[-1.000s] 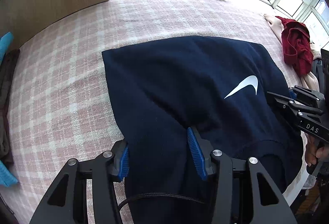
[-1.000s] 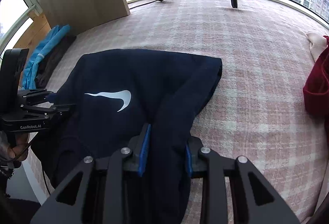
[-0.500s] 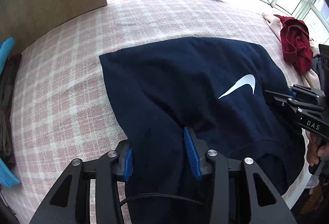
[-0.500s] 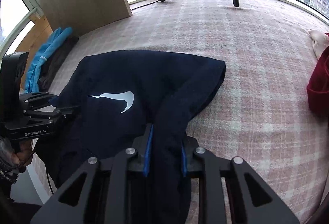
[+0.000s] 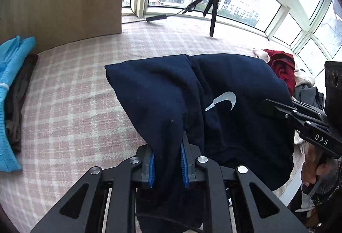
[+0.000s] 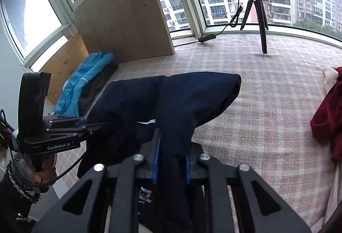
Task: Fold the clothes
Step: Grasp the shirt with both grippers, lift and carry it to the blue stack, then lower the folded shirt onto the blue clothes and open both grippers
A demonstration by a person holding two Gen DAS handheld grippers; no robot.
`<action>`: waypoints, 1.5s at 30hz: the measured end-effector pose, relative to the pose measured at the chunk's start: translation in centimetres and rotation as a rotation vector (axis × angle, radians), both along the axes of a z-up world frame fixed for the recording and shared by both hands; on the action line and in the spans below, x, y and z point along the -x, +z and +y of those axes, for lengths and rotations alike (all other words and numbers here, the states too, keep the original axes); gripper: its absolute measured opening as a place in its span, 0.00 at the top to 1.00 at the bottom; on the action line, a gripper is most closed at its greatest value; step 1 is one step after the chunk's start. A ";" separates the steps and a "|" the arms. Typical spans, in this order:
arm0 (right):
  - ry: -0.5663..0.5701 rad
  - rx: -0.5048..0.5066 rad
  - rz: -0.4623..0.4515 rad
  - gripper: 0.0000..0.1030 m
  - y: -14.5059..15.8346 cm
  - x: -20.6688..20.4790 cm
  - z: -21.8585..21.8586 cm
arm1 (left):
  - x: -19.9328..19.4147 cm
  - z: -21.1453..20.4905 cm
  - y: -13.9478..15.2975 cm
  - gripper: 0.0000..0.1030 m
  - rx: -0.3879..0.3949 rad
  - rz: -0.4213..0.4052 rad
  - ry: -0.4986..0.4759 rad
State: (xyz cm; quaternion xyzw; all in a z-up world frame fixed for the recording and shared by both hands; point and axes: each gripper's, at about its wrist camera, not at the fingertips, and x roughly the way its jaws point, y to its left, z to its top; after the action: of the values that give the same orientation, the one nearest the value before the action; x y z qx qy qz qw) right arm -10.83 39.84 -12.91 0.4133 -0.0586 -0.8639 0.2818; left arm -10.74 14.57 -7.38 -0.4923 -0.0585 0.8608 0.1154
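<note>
Both hands' fingers (image 5: pixel 167 161) (image 6: pixel 171 160) angled down, closing, pinching navy sweatshirt (image 5: pixel 245 83) edge.

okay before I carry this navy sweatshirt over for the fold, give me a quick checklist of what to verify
1. Left tool gripping navy sweatshirt: ok, fabric between pads, jaws closing.
2. Right tool gripping it: ok, fabric between pads, jaws closing.
3. Near edge lifted off plaid blanket: ok, cloth drapes up to both tools.
4. Landing area beyond the sweatshirt clear: ok, bare blanket up to tripod.
5. Red garment clear of the fold: ok, apart on the right.
6. Layers underneath lying flat: cannot tell, hidden.
</note>
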 end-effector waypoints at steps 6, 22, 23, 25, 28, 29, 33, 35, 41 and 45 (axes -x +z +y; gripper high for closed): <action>0.051 0.038 0.070 0.83 4.5 -1.6 -4.4 | -2.5 -2.1 4.6 0.83 0.038 0.088 0.017; 0.235 0.162 0.185 0.83 12.2 -1.6 -35.3 | -6.5 -30.1 10.4 0.83 0.269 0.245 0.161; 0.245 0.171 0.177 0.83 12.4 -1.2 -37.4 | -6.3 -32.2 10.6 0.83 0.276 0.242 0.175; 0.259 0.183 0.162 0.83 12.4 -0.4 -41.2 | -5.7 -35.9 10.7 0.83 0.290 0.230 0.207; 0.268 0.186 0.135 0.83 11.6 1.3 -45.5 | -4.4 -39.8 10.1 0.83 0.303 0.213 0.218; 0.264 0.175 0.128 0.83 11.2 2.0 -46.6 | -3.7 -40.6 9.7 0.83 0.305 0.204 0.212; 0.234 0.132 0.090 0.83 8.9 4.7 -49.2 | -0.5 -42.4 6.9 0.83 0.314 0.166 0.180; 0.208 0.120 0.056 0.83 7.4 6.4 -49.2 | 1.3 -43.1 5.3 0.83 0.300 0.146 0.172; 0.145 0.023 -0.043 0.83 2.2 11.7 -49.4 | 7.0 -46.4 -1.2 0.72 0.350 0.041 0.222; 0.144 0.044 -0.190 0.75 -1.0 14.8 -47.9 | 8.0 -47.7 -3.5 0.65 0.335 -0.011 0.231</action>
State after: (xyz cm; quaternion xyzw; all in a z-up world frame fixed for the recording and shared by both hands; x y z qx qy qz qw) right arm -25.60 -8.10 -13.86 0.4903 -0.0744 -0.7967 0.3454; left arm -18.79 -33.15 -10.93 -0.4992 0.0288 0.8633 -0.0680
